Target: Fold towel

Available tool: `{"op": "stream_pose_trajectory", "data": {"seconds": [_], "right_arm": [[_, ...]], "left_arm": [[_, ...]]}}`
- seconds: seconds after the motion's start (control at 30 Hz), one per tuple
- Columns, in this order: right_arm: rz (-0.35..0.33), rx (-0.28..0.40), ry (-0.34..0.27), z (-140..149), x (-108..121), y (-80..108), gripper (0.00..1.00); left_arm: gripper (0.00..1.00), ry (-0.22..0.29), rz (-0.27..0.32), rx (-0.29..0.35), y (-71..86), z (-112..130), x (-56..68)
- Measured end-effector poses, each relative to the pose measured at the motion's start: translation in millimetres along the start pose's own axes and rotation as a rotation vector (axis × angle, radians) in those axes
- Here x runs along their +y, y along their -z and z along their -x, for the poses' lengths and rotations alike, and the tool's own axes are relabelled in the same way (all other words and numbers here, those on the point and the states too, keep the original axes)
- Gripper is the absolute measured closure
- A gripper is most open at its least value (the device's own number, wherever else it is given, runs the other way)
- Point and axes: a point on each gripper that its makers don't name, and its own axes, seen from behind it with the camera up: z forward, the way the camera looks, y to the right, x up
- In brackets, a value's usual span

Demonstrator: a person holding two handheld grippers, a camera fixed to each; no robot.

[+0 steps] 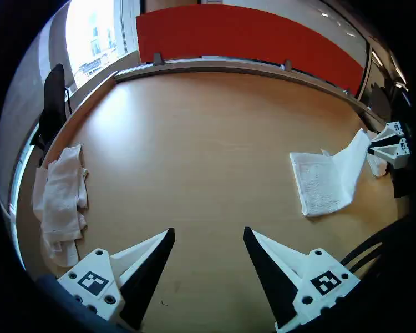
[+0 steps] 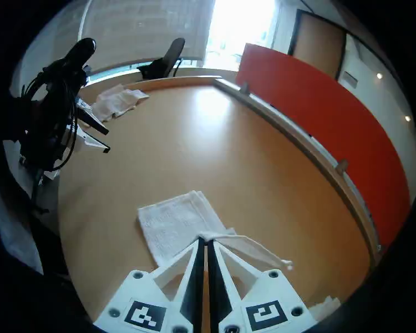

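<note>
A white towel [image 1: 327, 180] lies partly folded on the wooden table [image 1: 208, 144] at the right in the left gripper view. My right gripper [image 1: 381, 149] pinches its raised corner there. In the right gripper view the towel [image 2: 174, 225] lies flat just ahead, and my right gripper [image 2: 204, 241] is shut on a lifted edge of it. My left gripper [image 1: 208, 233] stands open low over bare table, with nothing between its fingers; the right gripper view has it at the far left [image 2: 100, 139], also open.
A crumpled pile of white towels [image 1: 61, 194] lies at the table's left edge, seen too as towels [image 2: 118, 100] near the far corner. A red divider panel [image 1: 247, 36] runs along the back. A black office chair [image 2: 166, 61] stands beyond the table.
</note>
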Motion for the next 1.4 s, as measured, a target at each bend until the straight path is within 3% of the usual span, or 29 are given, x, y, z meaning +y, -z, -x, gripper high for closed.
{"op": "stream_pose_trajectory", "data": {"seconds": [0.37, 0.7, 1.17, 1.23, 1.4], "right_arm": [[-0.089, -0.018, 0.018, -5.9, -32.1, -28.3, 0.96], [-0.162, -0.045, 0.035, -2.6, -61.0, -48.8, 0.96], [-0.158, -0.073, -0.002, 8.3, -60.9, -58.1, 0.94], [-0.153, -0.076, -0.008, 9.1, -59.5, -57.6, 0.86], [-0.131, -0.078, -0.027, 11.1, -53.7, -56.5, 0.38]], "left_arm": [[0.08, 0.023, 0.0, 0.013, 5.5, -0.9, -4.9], [0.08, 0.055, -0.019, 0.014, 10.1, 4.3, -19.1], [0.08, 0.063, -0.025, 0.009, 9.6, 7.4, -24.6], [0.08, 0.06, -0.024, 0.009, 9.0, 6.8, -23.4], [0.08, 0.055, -0.022, 0.01, 8.2, 5.0, -21.0]]}}
